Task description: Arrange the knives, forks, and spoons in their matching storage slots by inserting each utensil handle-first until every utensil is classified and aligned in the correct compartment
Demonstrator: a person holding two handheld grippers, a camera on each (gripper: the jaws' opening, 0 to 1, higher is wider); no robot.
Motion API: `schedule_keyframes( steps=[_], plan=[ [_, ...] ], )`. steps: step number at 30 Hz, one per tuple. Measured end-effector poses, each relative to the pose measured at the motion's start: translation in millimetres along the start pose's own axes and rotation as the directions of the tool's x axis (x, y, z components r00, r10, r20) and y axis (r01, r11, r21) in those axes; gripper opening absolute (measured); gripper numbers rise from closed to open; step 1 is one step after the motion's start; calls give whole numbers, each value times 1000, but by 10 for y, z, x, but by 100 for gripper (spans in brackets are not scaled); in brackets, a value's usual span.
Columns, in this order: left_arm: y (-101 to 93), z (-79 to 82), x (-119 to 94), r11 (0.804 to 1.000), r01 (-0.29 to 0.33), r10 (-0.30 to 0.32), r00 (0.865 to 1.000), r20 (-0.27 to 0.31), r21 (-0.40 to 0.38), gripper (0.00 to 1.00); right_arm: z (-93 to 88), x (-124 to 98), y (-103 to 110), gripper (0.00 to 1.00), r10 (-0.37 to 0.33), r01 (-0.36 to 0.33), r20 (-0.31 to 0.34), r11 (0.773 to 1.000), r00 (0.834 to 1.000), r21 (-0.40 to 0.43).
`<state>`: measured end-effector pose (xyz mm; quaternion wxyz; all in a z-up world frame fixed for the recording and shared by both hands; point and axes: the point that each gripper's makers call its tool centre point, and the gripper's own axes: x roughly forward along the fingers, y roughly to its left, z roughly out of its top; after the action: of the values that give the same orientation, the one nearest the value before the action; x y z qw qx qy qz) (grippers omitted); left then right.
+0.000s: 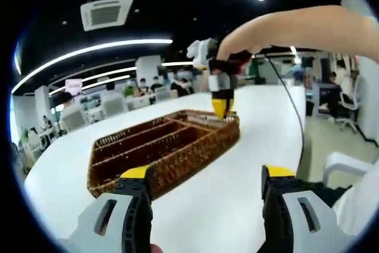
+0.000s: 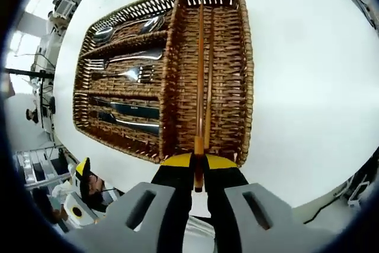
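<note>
A brown wicker tray (image 2: 246, 57) lies on the white table (image 2: 308, 87). Its small slots hold spoons (image 2: 127, 28), forks (image 2: 124, 66) and knives (image 2: 127, 114). Two wooden chopsticks (image 2: 201, 75) run along the long compartment. My right gripper (image 2: 198, 159) is shut on the near end of one chopstick, just over the tray's edge. In the left gripper view the tray (image 1: 166, 146) sits ahead, and the right gripper (image 1: 220, 109) hangs over its far end, held by a person's hand. My left gripper (image 1: 207, 173) is open and holds nothing, short of the tray's near corner.
The table (image 1: 260, 128) spreads wide around the tray. A black cable (image 1: 293, 111) trails from the right gripper across it. A white chair (image 1: 343, 161) stands at the right edge. People sit at desks far behind. The left gripper's yellow tip (image 2: 83, 169) shows past the tray's corner.
</note>
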<state>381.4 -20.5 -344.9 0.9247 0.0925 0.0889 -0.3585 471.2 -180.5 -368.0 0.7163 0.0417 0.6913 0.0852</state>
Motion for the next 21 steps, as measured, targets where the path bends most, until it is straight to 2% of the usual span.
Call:
schedule_keyframes(
  steps=[5,6,17,21],
  plan=[
    [43,4,-14,1000,-7,7,1000,-2,0,75,85,33,-29,6,17,-17,0,999,1000,40],
    [45,5,-13,1000,-7,7,1000,-2,0,75,173,29,-43,6,22,-22,6,999,1000,45],
    [79,9,-13,1000,-9,9,1000,-6,1,75,217,90,-78,6,1,-2,16,998,1000,56],
    [100,-2,-18,1000,-11,11,1000,-9,0,75,299,132,-103,6,8,-8,8,999,1000,53]
  ],
)
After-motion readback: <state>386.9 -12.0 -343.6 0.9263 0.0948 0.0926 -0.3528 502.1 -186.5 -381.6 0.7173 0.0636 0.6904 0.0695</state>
